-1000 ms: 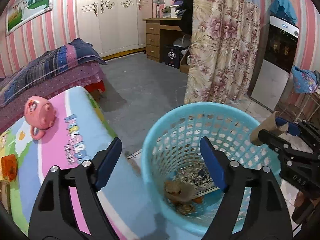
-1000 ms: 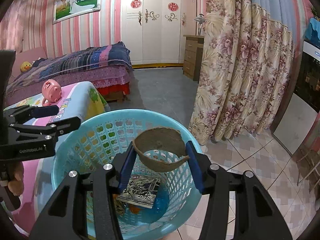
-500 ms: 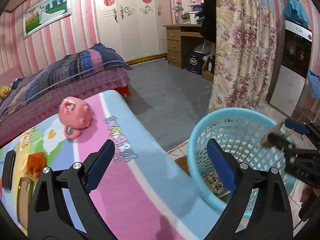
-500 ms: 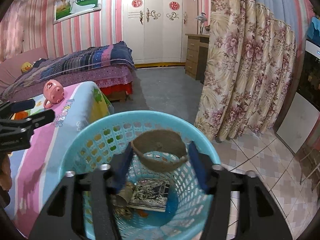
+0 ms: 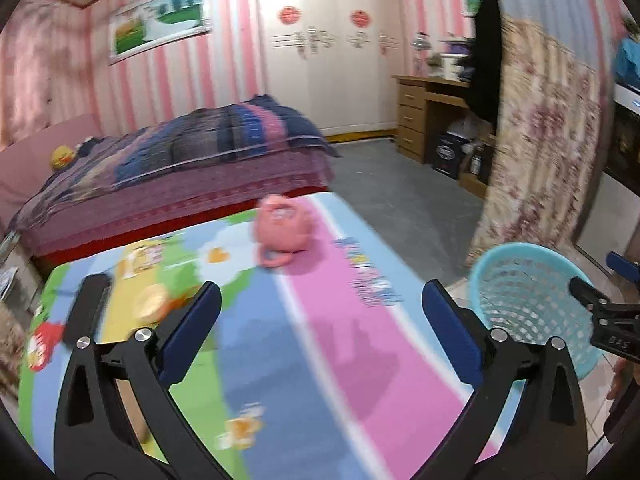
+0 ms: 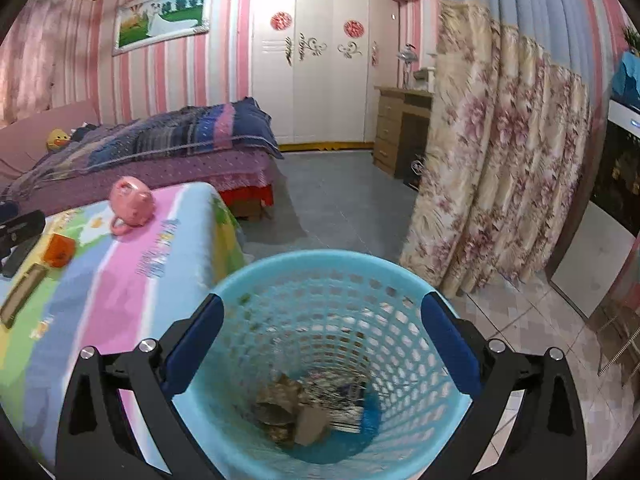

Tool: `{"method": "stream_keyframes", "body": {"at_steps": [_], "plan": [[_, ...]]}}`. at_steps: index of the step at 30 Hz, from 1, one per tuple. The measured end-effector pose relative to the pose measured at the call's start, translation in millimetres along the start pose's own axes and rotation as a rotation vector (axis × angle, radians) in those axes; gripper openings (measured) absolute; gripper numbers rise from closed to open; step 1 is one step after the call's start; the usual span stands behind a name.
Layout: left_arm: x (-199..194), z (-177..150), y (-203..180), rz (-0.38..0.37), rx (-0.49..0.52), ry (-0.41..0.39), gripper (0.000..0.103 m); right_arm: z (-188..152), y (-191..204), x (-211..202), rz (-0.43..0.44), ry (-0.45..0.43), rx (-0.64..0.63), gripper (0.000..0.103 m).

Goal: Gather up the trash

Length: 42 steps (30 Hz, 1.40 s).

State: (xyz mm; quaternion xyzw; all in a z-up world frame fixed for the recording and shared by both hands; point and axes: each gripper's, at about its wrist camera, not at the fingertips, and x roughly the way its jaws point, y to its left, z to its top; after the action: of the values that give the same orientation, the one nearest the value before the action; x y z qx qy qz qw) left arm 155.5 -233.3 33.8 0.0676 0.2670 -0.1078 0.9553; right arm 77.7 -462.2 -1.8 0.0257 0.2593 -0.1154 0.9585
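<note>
A light blue mesh trash basket [image 6: 340, 272] stands on the floor beside the colourful table; it also shows at the right of the left wrist view [image 5: 520, 268]. Brown trash pieces [image 6: 288, 408] and a printed wrapper [image 6: 344, 400] lie at its bottom. My right gripper [image 6: 320, 340] is open and empty above the basket. My left gripper [image 5: 320, 336] is open and empty above the table [image 5: 340, 344]. An orange packet [image 6: 59, 250], blurred in the left wrist view [image 5: 154, 304], lies on the table's left part.
A pink piggy bank [image 5: 282, 228] sits on the table's far side. A dark flat object [image 5: 86, 308] and a brown strip [image 6: 20, 292] lie at the table's left. A bed [image 6: 160, 148] stands behind, a floral curtain [image 6: 500, 180] to the right.
My right gripper has opened and the brown piece it held has dropped into the basket. My left gripper has swung left from the basket to over the table.
</note>
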Motion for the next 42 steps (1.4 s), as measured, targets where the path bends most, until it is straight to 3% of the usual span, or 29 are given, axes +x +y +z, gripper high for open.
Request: {"method": "stream_keyframes", "body": {"at_steps": [6,14,26,28,42], "plan": [[-19,-6,68,0.125,-0.046,-0.017,0.097,12,44,-10,0.064,-0.043,0.002,0.097],[-12,-16,132,0.222,-0.045,0.003,0.097,22,116,0,0.127,-0.038,-0.020,0.097],[7,-27,217,0.311,-0.092,0.041,0.097,33,194,15,0.142,-0.032,-0.138,0.097],[12,-30,231,0.323,-0.109,0.053,0.097,34,203,19,0.191,-0.035,-0.114,0.097],[28,-44,309,0.358,-0.289,0.078,0.097,46,271,45,0.290,-0.022,-0.164,0.097]]}}
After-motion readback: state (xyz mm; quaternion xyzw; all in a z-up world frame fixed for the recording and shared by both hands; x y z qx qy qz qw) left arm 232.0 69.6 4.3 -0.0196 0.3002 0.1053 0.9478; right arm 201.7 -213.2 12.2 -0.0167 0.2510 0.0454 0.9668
